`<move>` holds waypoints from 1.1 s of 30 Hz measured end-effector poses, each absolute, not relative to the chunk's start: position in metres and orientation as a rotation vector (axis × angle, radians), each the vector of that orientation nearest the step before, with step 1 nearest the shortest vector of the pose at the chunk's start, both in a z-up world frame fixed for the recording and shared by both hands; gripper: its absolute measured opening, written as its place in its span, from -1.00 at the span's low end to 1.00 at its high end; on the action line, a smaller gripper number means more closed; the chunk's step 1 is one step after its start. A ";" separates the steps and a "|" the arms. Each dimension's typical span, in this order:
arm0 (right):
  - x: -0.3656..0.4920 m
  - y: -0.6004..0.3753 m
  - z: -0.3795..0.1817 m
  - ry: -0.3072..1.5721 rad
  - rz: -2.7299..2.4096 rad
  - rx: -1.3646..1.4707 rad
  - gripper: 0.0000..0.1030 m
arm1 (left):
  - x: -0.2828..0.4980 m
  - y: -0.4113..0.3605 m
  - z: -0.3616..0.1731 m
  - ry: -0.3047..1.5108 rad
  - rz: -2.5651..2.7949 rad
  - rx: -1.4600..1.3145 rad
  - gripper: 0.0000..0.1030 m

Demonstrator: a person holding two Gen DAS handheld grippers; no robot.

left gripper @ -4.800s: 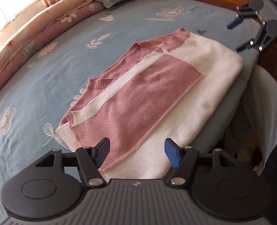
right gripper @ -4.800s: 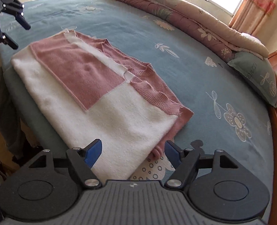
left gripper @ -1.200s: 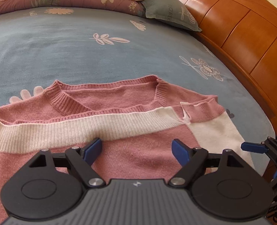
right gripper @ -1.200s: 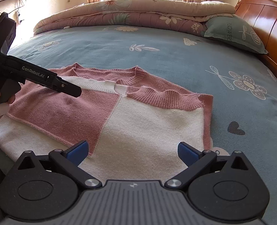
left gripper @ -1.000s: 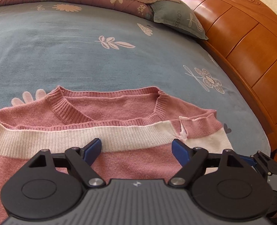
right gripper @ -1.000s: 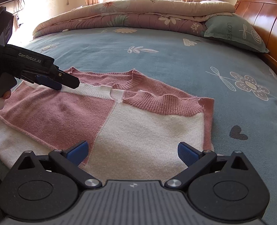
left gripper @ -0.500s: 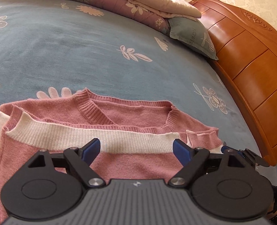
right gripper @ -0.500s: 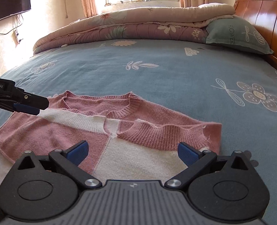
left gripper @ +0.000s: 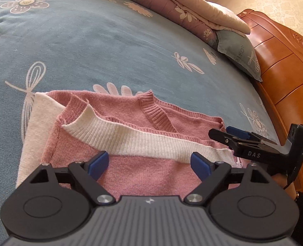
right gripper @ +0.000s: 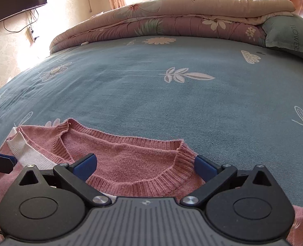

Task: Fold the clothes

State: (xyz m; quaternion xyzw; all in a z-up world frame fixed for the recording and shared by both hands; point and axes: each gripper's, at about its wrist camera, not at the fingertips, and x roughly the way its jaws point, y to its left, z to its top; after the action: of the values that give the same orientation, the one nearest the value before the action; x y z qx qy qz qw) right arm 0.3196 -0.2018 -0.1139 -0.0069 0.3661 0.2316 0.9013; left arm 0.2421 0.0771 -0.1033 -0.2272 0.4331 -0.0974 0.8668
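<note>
Down on the blue flowered bedspread (left gripper: 90,41) lies the folded sweater (left gripper: 151,174), pink and white knit, close to the near edge of the bed, its ribbed neckline turned toward the far side. The left gripper (left gripper: 149,163) hovers over its white ribbed band, jaws spread wide and just lately opening further, with nothing pinched between the blue pads (the knit lies beneath them, not gripped). The right gripper (right gripper: 145,165) stands over the pink ribbed collar (right gripper: 151,181), also wide open and holding nothing; seen from the left wrist view, its black side bears the letters "DAS" in white. At the head of the bed a grey-green pillow (right gripper: 290,34) carries printed writing that reads "FLOWERS" in the right wrist view, leaning against a rolled quilt (right gripper: 171,18) with floral print. A dark television (right gripper: 20,0) hangs on the wall, and an orange wooden headboard (left gripper: 282,61) runs along the right.
</note>
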 end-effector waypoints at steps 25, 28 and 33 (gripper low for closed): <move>0.292 -0.273 -0.123 0.773 0.243 0.018 1.00 | 0.311 0.078 -0.115 0.857 -0.193 -0.411 0.78; 0.295 -0.269 -0.124 0.769 0.233 0.007 1.00 | 0.316 0.074 -0.112 0.861 -0.183 -0.403 0.82; 0.280 -0.266 -0.110 0.767 0.223 -0.003 1.00 | 0.303 0.077 -0.096 0.856 -0.194 -0.398 0.83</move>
State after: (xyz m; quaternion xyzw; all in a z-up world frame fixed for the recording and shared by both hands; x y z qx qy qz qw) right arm 0.2803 -0.2657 -0.1105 -0.0017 0.3734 0.1084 0.9213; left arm 0.3026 0.0771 -0.0963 -0.1915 0.4118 -0.0933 0.8860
